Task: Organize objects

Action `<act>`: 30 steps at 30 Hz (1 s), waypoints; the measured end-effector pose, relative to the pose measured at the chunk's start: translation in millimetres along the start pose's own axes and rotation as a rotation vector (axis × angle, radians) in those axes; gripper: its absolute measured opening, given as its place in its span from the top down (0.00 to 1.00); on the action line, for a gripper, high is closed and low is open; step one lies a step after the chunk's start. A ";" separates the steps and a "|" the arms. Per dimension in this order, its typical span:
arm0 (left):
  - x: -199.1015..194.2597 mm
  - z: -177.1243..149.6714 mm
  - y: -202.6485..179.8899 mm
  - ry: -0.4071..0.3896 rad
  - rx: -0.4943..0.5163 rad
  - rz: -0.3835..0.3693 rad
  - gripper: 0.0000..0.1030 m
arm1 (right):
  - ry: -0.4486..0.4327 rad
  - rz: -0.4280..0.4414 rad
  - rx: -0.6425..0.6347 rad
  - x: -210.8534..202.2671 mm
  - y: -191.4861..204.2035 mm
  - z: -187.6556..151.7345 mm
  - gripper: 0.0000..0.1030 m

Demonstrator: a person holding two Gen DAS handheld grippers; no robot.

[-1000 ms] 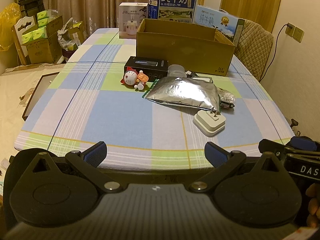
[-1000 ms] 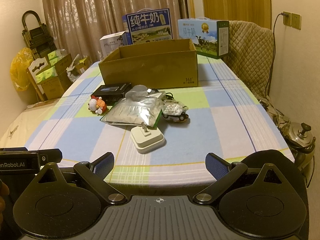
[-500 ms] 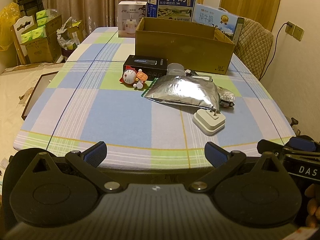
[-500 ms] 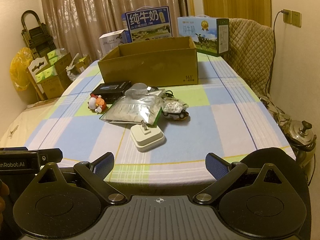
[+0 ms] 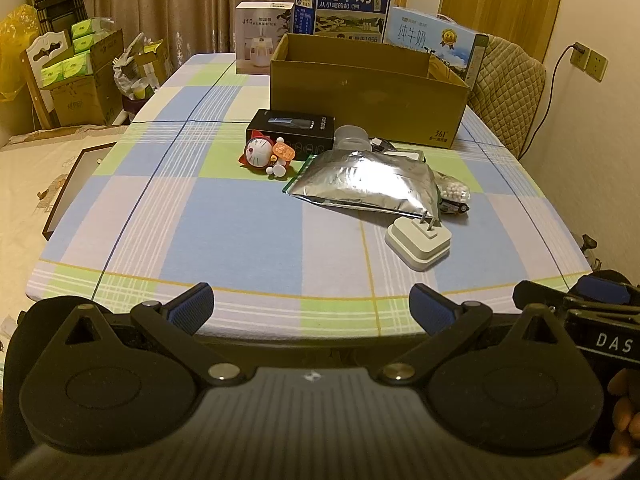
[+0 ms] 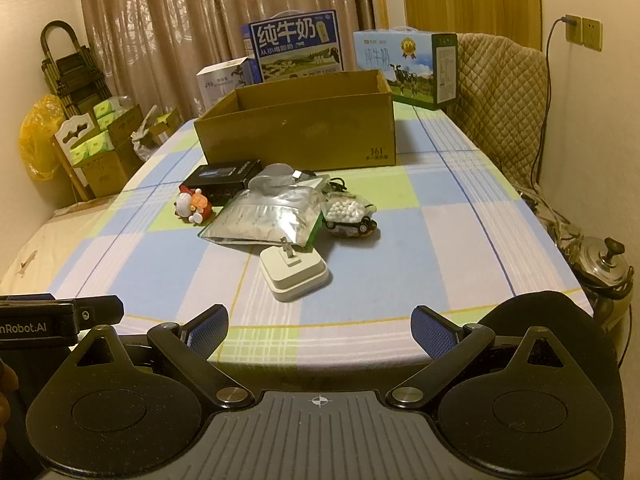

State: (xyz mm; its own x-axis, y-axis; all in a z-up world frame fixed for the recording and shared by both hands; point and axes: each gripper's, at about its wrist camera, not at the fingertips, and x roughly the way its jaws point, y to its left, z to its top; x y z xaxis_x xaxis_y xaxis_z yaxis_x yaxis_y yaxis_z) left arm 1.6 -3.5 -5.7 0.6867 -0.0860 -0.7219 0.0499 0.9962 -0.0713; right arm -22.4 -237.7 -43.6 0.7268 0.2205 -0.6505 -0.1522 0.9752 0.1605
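Clutter waiting to be sorted lies in a loose cluster on the checked table (image 5: 224, 216), just in front of the open cardboard box (image 5: 368, 100) at the far end. Nearest is a white plug adapter (image 5: 418, 242), prongs up. Behind it a silver foil pouch (image 5: 364, 180) lies flat, with a small bag of white beads (image 6: 346, 212) touching its right side. A cartoon cat figurine (image 5: 266, 154) sits to the left, against a black carton (image 5: 292, 128), and a clear lid and some cables peek out behind the pouch.

Nothing seems packed yet: whether the box holds anything cannot be seen from here, and every small item is on the cloth. Both tools hang off the near table edge, the left gripper (image 5: 312, 306) and the right gripper (image 6: 320, 326) each spread wide and empty. By my reading, the whole job remains.
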 end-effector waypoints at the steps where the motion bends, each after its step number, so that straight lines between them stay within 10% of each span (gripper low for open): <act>1: 0.2 0.1 0.3 0.001 -0.001 -0.001 0.01 | -0.001 0.001 0.002 -0.4 -0.4 0.0 0.07; 30: 30.6 47.9 27.2 -0.030 0.096 -0.106 0.01 | 0.019 0.094 -0.128 45.6 12.1 24.2 0.07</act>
State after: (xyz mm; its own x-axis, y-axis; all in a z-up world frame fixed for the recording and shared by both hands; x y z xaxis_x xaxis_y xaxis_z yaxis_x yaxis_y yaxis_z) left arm 58.8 21.7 3.3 0.6948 -0.1921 -0.6930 0.1913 0.9783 -0.0794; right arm 25.1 -216.2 -53.4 0.6929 0.3100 -0.6510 -0.3039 0.9443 0.1263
